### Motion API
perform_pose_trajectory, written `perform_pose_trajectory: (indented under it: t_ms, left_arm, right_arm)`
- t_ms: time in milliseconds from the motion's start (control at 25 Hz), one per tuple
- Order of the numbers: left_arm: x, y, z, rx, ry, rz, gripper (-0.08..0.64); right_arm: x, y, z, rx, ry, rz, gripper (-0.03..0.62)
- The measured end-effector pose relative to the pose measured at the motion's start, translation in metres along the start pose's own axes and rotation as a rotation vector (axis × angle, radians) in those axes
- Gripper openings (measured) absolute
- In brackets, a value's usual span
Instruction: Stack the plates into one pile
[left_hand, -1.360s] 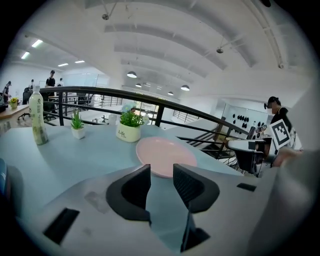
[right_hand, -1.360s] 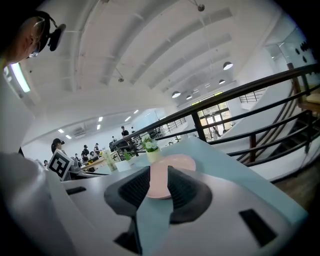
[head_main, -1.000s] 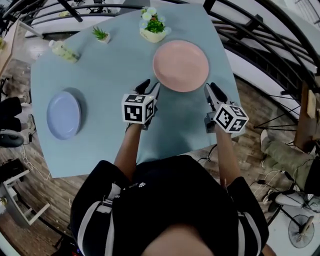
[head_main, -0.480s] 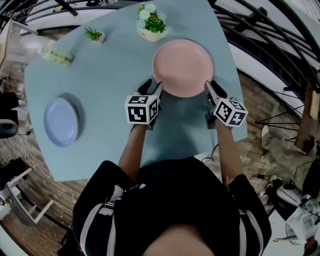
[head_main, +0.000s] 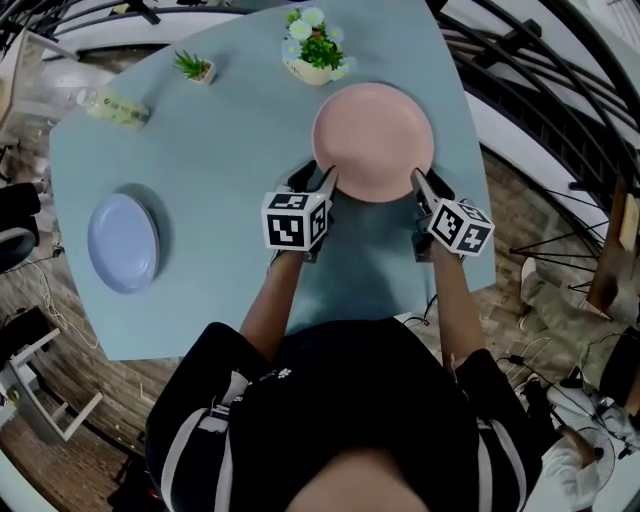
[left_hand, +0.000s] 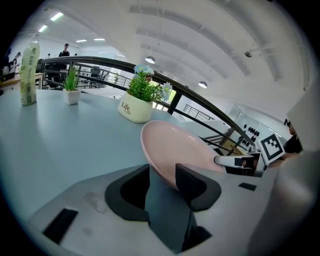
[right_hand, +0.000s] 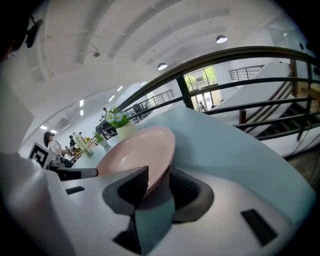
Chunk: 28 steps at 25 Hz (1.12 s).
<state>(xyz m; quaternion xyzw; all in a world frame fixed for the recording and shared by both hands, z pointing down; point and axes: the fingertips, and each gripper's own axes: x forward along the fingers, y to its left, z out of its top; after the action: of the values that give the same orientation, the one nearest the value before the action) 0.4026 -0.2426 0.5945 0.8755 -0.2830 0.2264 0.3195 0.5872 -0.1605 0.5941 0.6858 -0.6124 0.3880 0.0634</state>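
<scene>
The pink plate (head_main: 373, 140) lies flat at the far right of the blue-grey table (head_main: 230, 150). My left gripper (head_main: 322, 183) is at its near-left rim. The rim sits between that gripper's jaws (left_hand: 161, 175) with a gap on the left side, so it is open. At the near-right rim, my right gripper (head_main: 421, 186) has both jaws pressed on the plate's edge (right_hand: 159, 180), shut on it. In both gripper views the pink plate (left_hand: 175, 147) (right_hand: 135, 150) fills the middle. A pale blue plate (head_main: 122, 243) lies alone at the table's left.
A white pot of flowers (head_main: 315, 52) stands just behind the pink plate. A small potted plant (head_main: 195, 68) and a lying bottle (head_main: 115, 108) are at the far left. Dark railings (head_main: 540, 90) run past the table's right edge.
Both grippers have moved forward to the pink plate's near rim, and their jaws now straddle it. The right jaws have closed on the edge. The plates have not shifted on the table.
</scene>
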Motion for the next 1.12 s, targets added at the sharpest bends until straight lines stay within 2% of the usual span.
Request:
perform_pose_trajectory:
  t_ms: [400,600,880,1120]
  left_arm:
    - [-0.007,-0.004,-0.003,0.010,0.008,0.017,0.152]
    - [-0.024,-0.006,0.004,0.040,-0.033,0.029,0.150]
    - [-0.059,-0.012,0.005,0.027,-0.097,0.068,0.149]
    - [-0.095,-0.021,-0.011,-0.012,-0.139,0.117,0.149]
  right_arm:
    - [-0.007,0.005,-0.005,0.016,-0.006,-0.001,0.120]
    - [-0.016,0.017,-0.003,0.014,-0.034,0.011,0.120]
    - [-0.034,0.039,0.003,-0.027,-0.069,0.058,0.120]
    - [-0.054,0.059,-0.003,-0.068,-0.064,0.119,0.119]
